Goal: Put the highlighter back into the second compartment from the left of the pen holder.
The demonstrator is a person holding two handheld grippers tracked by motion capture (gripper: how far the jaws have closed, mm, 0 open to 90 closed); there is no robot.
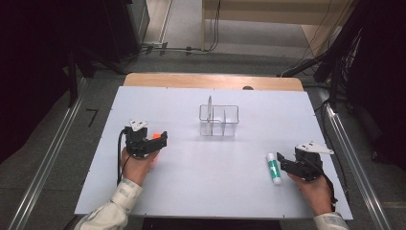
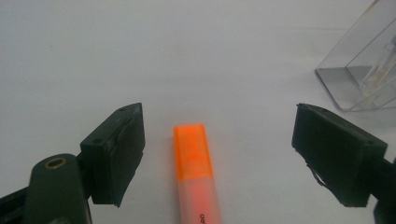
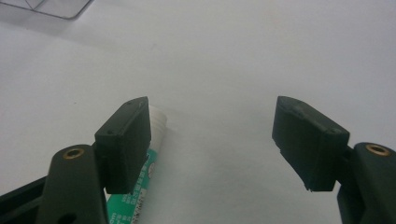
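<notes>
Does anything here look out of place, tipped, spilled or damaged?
Nothing stands out. The orange highlighter lies flat between the open left gripper jaws, the glue stick lies flat beside the open right gripper, and the clear organizer stands upright.

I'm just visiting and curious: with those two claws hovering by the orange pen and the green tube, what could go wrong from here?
The left gripper is open, with the orange highlighter off-centre between the jaws; closing might push it askew. The right gripper has the glue stick under one jaw rather than between them, so closing could miss it or roll it. The clear organizer looks light; a bump may shift it.
</notes>
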